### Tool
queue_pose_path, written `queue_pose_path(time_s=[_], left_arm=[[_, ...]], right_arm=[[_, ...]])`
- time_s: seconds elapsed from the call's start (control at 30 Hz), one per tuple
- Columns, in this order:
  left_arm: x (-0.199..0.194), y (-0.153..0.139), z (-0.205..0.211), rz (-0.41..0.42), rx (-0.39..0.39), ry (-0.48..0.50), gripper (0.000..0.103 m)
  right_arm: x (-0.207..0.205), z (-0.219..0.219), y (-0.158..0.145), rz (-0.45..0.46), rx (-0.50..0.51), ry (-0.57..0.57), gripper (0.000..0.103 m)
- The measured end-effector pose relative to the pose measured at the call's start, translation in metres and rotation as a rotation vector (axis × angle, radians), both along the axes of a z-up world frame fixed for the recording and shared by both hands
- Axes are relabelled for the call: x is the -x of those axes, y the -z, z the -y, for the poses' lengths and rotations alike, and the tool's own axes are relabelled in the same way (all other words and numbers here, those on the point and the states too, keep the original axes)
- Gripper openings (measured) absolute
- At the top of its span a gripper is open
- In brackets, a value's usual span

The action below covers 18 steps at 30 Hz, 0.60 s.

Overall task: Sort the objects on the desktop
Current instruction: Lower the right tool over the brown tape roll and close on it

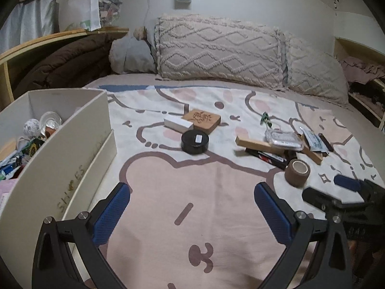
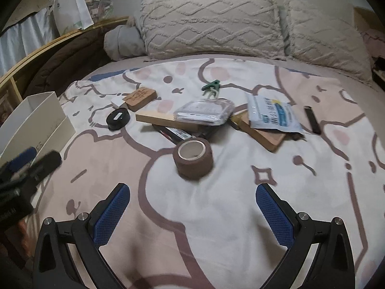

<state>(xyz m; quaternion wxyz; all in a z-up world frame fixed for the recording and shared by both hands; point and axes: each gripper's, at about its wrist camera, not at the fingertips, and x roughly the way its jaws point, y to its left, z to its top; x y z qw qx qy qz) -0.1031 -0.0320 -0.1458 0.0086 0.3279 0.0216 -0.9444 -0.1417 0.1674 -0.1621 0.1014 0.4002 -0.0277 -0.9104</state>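
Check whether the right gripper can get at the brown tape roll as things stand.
Probably yes: the right gripper is open, the brown tape roll stands straight ahead of its fingers, and only bare blanket lies between.

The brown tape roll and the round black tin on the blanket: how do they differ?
The brown tape roll is a hollow ring, its pale core open at the top; the round black tin is closed, with a small white label on its lid. The roll stands taller, while the tin is flatter. The roll lies nearest the right tongs; the tin lies farther off, toward the white box. Both are round and rest flat on the blanket.
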Motion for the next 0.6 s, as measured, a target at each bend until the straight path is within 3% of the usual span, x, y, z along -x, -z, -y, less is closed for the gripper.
queue_pose_path(time_s=[0.17,0.27,0.37,0.43,0.6], left_arm=[[0.008,0.008,0.001,0.033,-0.013,-0.002,0.103],[0.012,0.013,0.0,0.049,-0.02,0.0,0.103],[0.016,0.017,-0.001,0.067,-0.035,0.005,0.103],[0.02,0.018,-0.002,0.081,-0.054,0.005,0.103],[0.035,0.023,-0.002,0.116,-0.09,0.002,0.103]], right_arm=[[0.017,-0.003,0.002,-0.024,-0.013,0.022,0.103],[0.023,-0.002,0.005,-0.038,-0.02,0.003,0.084],[0.027,0.0,0.01,-0.037,-0.012,-0.019,0.079],[0.026,0.004,0.013,-0.04,-0.024,-0.035,0.069],[0.029,0.01,0.019,-0.041,-0.045,-0.045,0.056]])
